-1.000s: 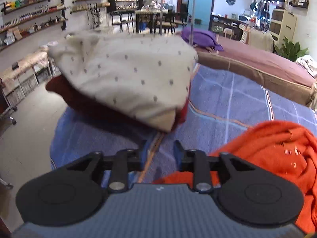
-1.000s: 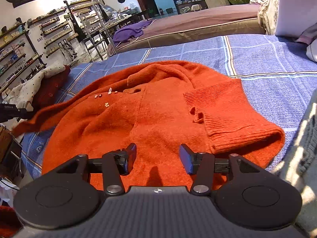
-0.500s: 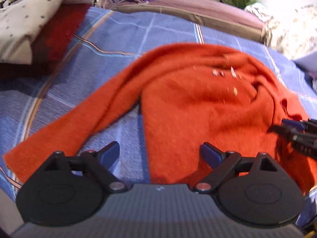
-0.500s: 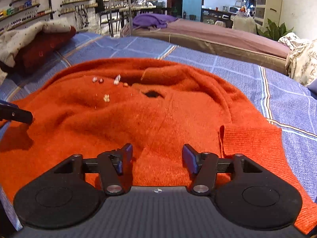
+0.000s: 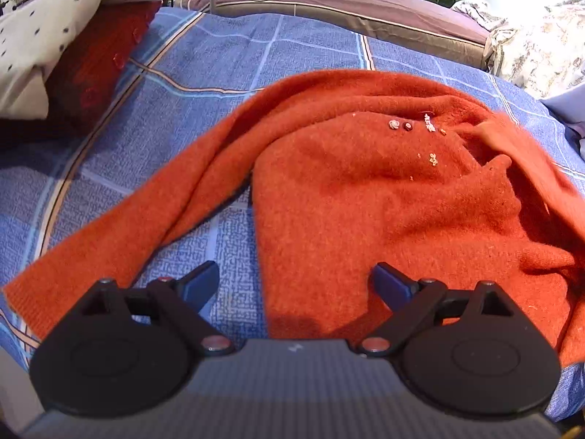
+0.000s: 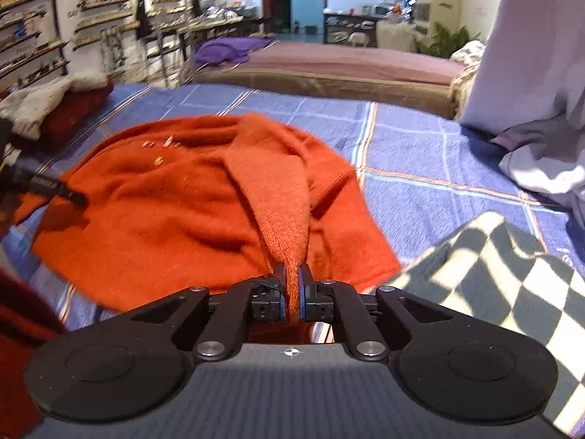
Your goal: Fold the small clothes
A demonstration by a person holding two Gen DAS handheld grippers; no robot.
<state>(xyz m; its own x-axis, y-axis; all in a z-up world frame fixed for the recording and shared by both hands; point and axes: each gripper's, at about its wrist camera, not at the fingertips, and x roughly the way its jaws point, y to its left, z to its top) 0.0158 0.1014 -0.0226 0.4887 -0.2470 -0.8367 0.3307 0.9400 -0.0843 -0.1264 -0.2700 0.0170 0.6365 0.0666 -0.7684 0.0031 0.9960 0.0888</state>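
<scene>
Pinching a motion-blurred sleeve [image 6: 289, 197] of the orange sweater [image 5: 365, 201], the right gripper [image 6: 291, 292] is clamped; left gripper [image 5: 296, 285] gapes empty.

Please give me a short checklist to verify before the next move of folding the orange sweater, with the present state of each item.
1. Right gripper shut on the fuzzy orange knitted sweater: ok, a strip of knit is pinched between its blue pads.
2. Left gripper ready to grasp: ok, open, nothing between its fingers, the sweater's lower edge just below them.
3. Other sleeve laid out: ok, it lies stretched flat over the blue checked bedspread.
4. Sweater body smooth: not ok, wrinkles and bunching near the lifted strip.
5. Fold area free: cannot tell, a black-and-white checkered cloth lies close on the right.
6. Cream dotted folded cloth apart from the sweater: ok.
</scene>
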